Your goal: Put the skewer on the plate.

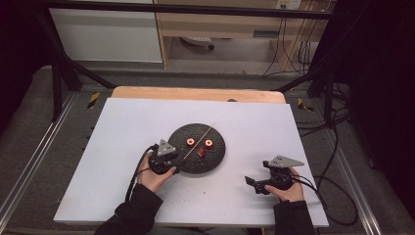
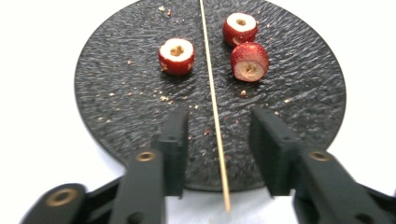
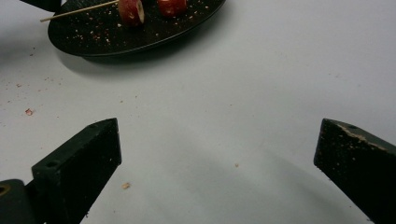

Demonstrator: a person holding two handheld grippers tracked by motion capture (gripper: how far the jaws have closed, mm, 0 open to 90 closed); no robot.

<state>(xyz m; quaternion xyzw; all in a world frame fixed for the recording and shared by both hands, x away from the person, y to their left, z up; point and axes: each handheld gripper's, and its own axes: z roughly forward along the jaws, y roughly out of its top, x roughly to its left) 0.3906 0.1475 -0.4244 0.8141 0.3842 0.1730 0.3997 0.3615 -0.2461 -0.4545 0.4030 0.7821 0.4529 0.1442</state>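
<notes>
A round black plate [image 1: 215, 156] lies mid-table on the white board. On it are three red cored fruit pieces [image 2: 176, 56] [image 2: 240, 28] [image 2: 250, 61] and a thin wooden skewer [image 2: 212, 93], which runs across the plate and pokes over its near rim. My left gripper [image 2: 218, 114] hovers at the plate's near-left edge, its jaws apart on either side of the skewer without pressing on it. In the high view the left gripper [image 1: 177, 162] sits at the plate's left rim. My right gripper [image 1: 255, 171] rests open over bare board to the plate's right, jaws wide [image 3: 219, 128] and holding nothing.
Crumbs are scattered on the plate [image 3: 93, 37] and on the white board [image 1: 122, 127] near it. The board lies on a wooden table [image 1: 195, 93]. Black frame bars and cables run beside the table, with cabinets behind.
</notes>
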